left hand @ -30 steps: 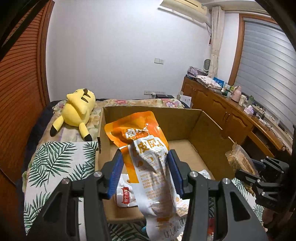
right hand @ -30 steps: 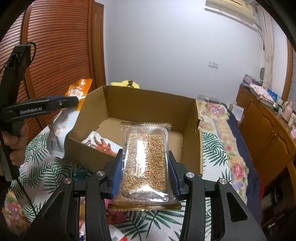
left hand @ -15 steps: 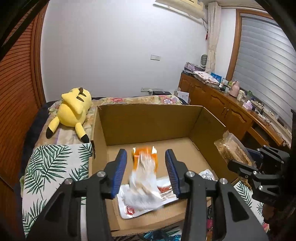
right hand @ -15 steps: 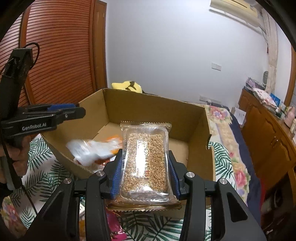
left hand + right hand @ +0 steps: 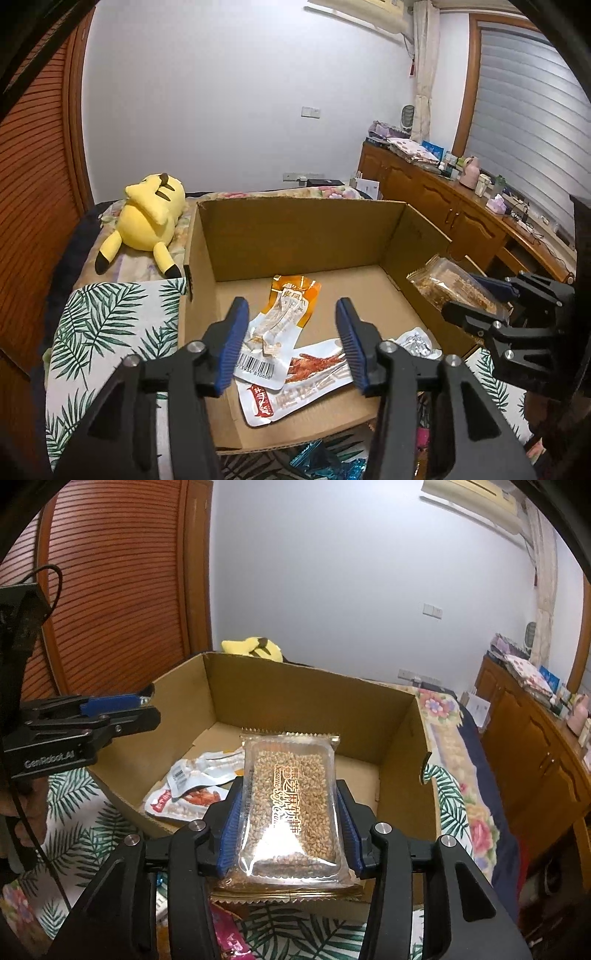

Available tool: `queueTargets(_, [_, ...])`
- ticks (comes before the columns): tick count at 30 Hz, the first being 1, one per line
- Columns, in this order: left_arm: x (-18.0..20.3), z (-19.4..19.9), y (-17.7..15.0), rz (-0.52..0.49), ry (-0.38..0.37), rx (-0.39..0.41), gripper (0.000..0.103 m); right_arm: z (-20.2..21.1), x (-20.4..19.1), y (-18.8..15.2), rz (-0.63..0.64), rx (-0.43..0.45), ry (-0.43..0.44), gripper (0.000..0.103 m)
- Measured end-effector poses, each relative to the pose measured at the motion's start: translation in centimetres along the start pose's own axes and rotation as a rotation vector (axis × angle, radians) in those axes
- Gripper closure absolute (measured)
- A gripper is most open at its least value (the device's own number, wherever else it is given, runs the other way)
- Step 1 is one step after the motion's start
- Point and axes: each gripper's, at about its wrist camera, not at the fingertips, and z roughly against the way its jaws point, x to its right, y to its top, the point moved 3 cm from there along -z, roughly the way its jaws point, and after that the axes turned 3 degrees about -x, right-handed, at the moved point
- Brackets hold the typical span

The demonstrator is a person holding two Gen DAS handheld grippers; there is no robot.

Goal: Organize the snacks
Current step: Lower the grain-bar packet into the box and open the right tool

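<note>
An open cardboard box [image 5: 295, 236] stands on the bed. Inside it lie an orange-and-white pouch [image 5: 295, 295], a white-and-red chicken-feet pack [image 5: 306, 387] and a silver packet [image 5: 417, 341]. My left gripper [image 5: 291, 306] hovers over the box's near left part, jaws opening, nothing between them; the orange pouch lies below. My right gripper [image 5: 289, 786] holds a clear sesame-candy pack [image 5: 291, 794] upright above the box's near wall [image 5: 295, 701]. Its jaws are easing apart, the pads still touching the pack. That pack [image 5: 450, 284] also shows at the right of the left wrist view.
A yellow plush toy [image 5: 151, 214] lies beyond the box's far left corner. A leaf-print cover [image 5: 96, 325] spreads around the box. Loose wrappers, blue [image 5: 317, 461] and pink [image 5: 229, 938], lie before the near wall. Wooden cabinets [image 5: 443, 206] line the right side.
The left gripper let go of the orange-and-white pouch, which dropped into the box onto the chicken-feet pack. The right gripper carried the sesame pack closer over the box.
</note>
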Motion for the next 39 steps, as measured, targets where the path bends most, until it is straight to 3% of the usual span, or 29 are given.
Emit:
queueTargets(1, [0.0, 0.0, -0.1, 0.000, 0.007, 0.003, 0.043, -0.3, 0.0, 0.0, 0.001, -0.009, -0.001, 0.055])
queueTargets(5, [-0.2, -0.1, -0.4, 0.002, 0.017, 0.001, 0.040, -1.1, -0.1, -0.3, 0.003, -0.027, -0.008, 0.054])
queueTargets(8, [-0.4, -0.4, -0.5, 0.004, 0.026, -0.005, 0.037, -1.4, -0.1, -0.6, -0.008, -0.032, -0.003, 0.047])
queueTargets(11, [-0.4, -0.3, -0.8, 0.004, 0.032, -0.001, 0.025, -1.3, -0.2, -0.9, -0.011, -0.026, 0.002, 0.042])
queueTargets(17, [-0.3, -0.2, -1.2, -0.009, 0.036, -0.004, 0.023, 0.1, -0.5, -1.2, -0.005, -0.004, 0.011, 0.041])
queueTargets(22, [0.5, 0.4, -1.8, -0.038, 0.022, -0.001, 0.012, 2.4, -1.0, -2.1, -0.015, 0.036, 0.026, 0.038])
queueTargets(31, [1.2, 1.9, -3.1, -0.068, 0.038, 0.011, 0.005, 6.1, -2.1, -4.4, -0.026, 0.076, 0.069, 0.036])
queueTargets(34, [1.4, 2.6, -3.6, -0.056, 0.011, 0.014, 0.000, 6.7, -2.6, -5.5, -0.028, 0.069, 0.082, 0.035])
queueTargets(39, [2.5, 3.7, -4.7, -0.099, 0.035, 0.023, 0.000, 6.5, -3.7, -7.9, -0.012, 0.032, 0.078, 0.035])
